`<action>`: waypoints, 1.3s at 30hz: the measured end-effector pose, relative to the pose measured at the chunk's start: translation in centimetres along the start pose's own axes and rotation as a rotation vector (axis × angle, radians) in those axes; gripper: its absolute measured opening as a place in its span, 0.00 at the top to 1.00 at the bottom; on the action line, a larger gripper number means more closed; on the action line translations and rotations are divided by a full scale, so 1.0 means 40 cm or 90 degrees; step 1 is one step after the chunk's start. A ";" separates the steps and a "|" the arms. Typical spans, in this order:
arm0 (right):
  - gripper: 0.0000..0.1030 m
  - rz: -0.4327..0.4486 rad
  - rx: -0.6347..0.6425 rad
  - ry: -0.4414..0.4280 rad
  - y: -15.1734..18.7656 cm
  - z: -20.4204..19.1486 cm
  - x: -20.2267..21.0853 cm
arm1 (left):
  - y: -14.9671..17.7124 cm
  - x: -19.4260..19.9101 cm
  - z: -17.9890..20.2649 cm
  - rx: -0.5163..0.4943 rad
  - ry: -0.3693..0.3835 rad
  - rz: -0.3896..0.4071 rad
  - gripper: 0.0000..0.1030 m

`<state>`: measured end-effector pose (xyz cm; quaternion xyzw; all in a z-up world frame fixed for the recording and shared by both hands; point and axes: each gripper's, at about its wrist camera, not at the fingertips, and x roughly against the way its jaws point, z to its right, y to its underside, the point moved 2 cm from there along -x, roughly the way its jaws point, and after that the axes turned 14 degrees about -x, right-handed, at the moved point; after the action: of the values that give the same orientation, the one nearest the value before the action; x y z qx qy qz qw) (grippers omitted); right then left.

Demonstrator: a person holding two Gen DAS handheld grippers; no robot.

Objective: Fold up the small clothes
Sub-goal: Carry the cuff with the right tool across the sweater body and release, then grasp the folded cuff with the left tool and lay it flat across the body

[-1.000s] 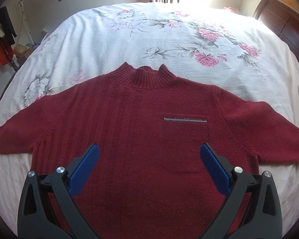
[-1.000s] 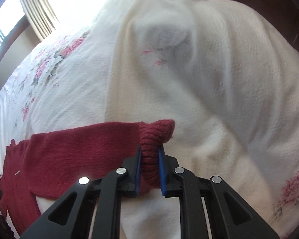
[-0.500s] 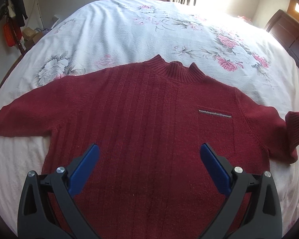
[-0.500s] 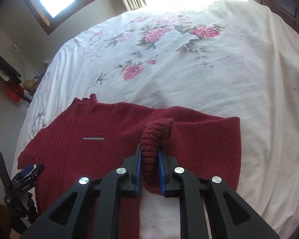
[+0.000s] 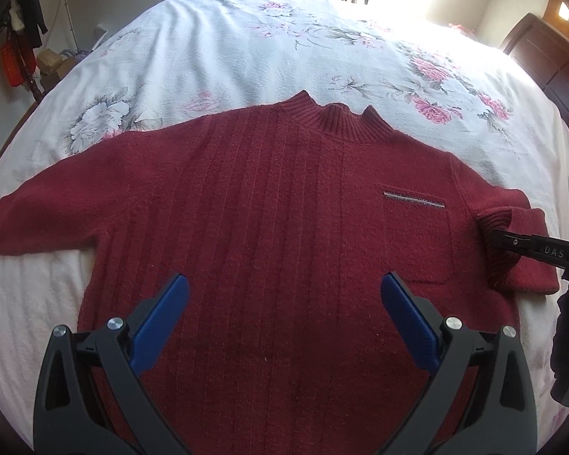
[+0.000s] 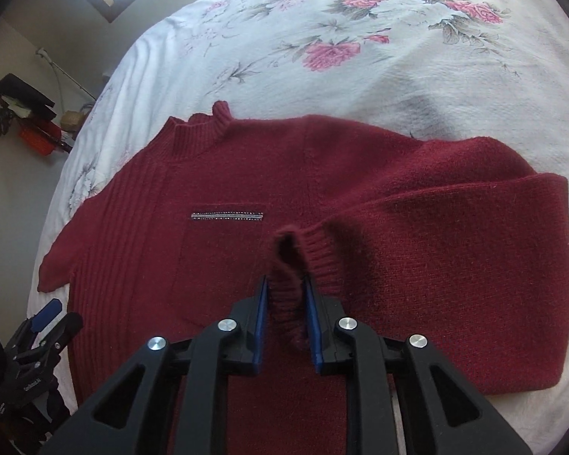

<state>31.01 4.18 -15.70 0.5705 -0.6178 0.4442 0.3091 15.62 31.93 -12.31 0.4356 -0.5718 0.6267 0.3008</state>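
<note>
The right claw [image 6: 286, 299] is pinching the ribbed cuff [image 6: 315, 254] of the dark red knitted sweater [image 5: 284, 227], its blue pads pressed onto the knit from either side, and the cuff sits over the chest just beside the small patch pocket with the silver-trimmed opening [image 6: 227, 216]; the sleeve on that side [image 6: 455, 265] is doubled back on itself across the body, so the first fold looks nearly made but not let go; the left claw [image 5: 284, 314] hangs spread wide and empty above the lower part of the sweater, touching nothing that I can tell; the opposite sleeve [image 5: 57, 220] lies stretched out flat on the bed, unfolded, and the hem and ribbed high collar [image 5: 337, 121] are likewise not turned in, so I judge the task to be at an early stage, with one sleeve, the body fold and any tidying left; the sweater lies face up in the middle of the white bedspread printed with pink roses [image 5: 246, 45], with bare cover on both sides and much more beyond the collar; the near edge of the bed is out of view; farther off, the left edge drops toward a cluttered corner [image 5: 22, 60] and a dark wooden headboard [image 5: 550, 60] closes the right side, both well apart from the garment.
</note>
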 end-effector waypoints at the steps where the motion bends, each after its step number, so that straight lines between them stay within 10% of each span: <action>1: 0.74 0.000 0.003 -0.018 0.004 -0.003 0.011 | 0.000 -0.001 0.008 -0.004 0.004 0.000 0.03; 7: 0.68 0.015 0.006 -0.124 0.025 0.007 0.122 | -0.013 -0.023 0.085 -0.017 0.042 -0.011 0.03; 19: 0.68 0.081 -0.076 0.004 0.098 0.300 0.213 | -0.085 -0.144 0.342 -0.025 0.218 -0.104 0.04; 30: 0.68 0.114 -0.135 -0.004 0.176 0.428 0.258 | -0.111 -0.225 0.442 0.024 0.283 -0.157 0.79; 39: 0.68 0.124 -0.153 -0.008 0.181 0.432 0.265 | -0.143 -0.076 0.418 0.018 0.317 -0.024 0.89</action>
<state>24.42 -16.31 -14.86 0.4695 -0.7211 0.3911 0.3266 25.34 16.89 -12.95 0.2825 -0.4632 0.7167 0.4381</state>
